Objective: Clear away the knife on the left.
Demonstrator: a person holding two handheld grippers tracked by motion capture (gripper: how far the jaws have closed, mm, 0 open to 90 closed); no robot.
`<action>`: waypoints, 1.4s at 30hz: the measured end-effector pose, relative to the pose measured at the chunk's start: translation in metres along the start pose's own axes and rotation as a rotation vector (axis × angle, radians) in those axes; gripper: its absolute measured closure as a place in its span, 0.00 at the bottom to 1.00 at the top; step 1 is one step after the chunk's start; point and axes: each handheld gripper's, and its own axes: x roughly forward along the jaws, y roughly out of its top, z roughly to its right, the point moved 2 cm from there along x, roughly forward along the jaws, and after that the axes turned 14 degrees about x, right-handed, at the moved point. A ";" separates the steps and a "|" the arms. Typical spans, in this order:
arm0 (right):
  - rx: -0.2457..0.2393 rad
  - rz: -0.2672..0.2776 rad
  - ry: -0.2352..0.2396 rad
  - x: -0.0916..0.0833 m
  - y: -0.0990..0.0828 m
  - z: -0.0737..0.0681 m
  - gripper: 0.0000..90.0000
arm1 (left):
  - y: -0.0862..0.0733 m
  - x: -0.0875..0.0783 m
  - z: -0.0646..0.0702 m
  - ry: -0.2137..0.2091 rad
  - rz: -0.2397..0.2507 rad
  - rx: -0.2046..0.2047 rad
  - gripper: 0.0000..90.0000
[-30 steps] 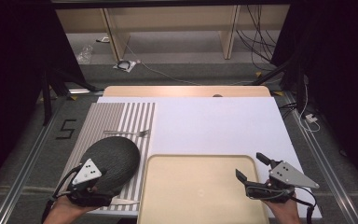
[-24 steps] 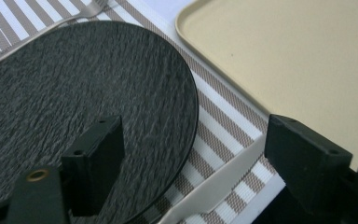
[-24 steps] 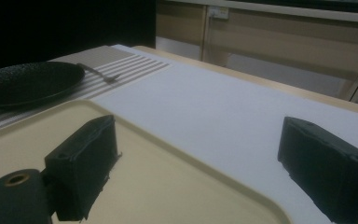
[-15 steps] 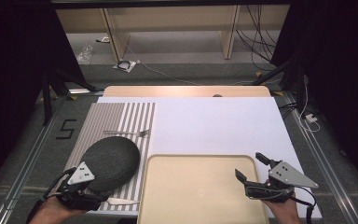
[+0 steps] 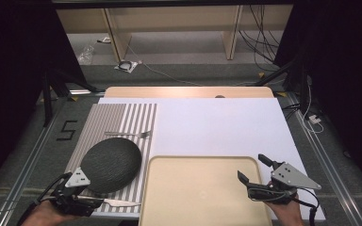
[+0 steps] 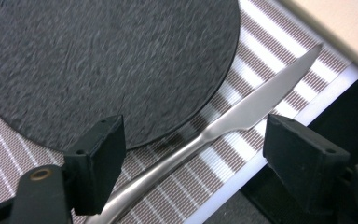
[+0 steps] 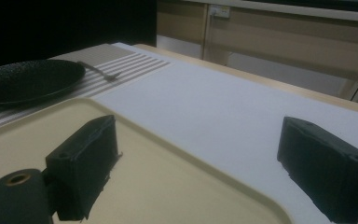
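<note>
A dark round plate (image 5: 111, 162) lies on a striped placemat (image 5: 122, 117), with a fork (image 5: 128, 134) just beyond it. A silver knife (image 5: 119, 203) lies along the mat's front edge, below the plate. My left gripper (image 5: 94, 200) sits low at the mat's front left corner. In the left gripper view it (image 6: 191, 140) is open, and the knife (image 6: 242, 116) runs between its jaws without touching them, beside the plate (image 6: 98, 60). My right gripper (image 5: 253, 168) hovers open over the right edge of a beige tray (image 5: 193, 197); nothing is between its jaws (image 7: 200, 154).
A white sheet (image 5: 217, 127) covers the table beyond the tray. The tray (image 7: 158, 186) has a raised rim. The table's front edge lies just under the left gripper. Shelving and cables stand on the floor behind the table.
My left gripper has slid left and a little toward the person, coming off the plate's front edge. The right gripper, plate, fork and knife have stayed put.
</note>
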 end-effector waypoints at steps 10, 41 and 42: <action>-0.002 -0.004 0.001 0.000 0.000 -0.001 0.15 | -0.012 0.006 -0.006 -0.008 -0.094 -0.015 0.25; -0.003 -0.007 0.004 0.002 -0.001 0.000 0.15 | -0.016 0.039 -0.025 -0.101 -0.233 -0.032 0.28; -0.005 -0.007 0.003 0.002 -0.001 0.000 0.15 | -0.016 0.039 -0.024 -0.103 -0.236 -0.029 0.29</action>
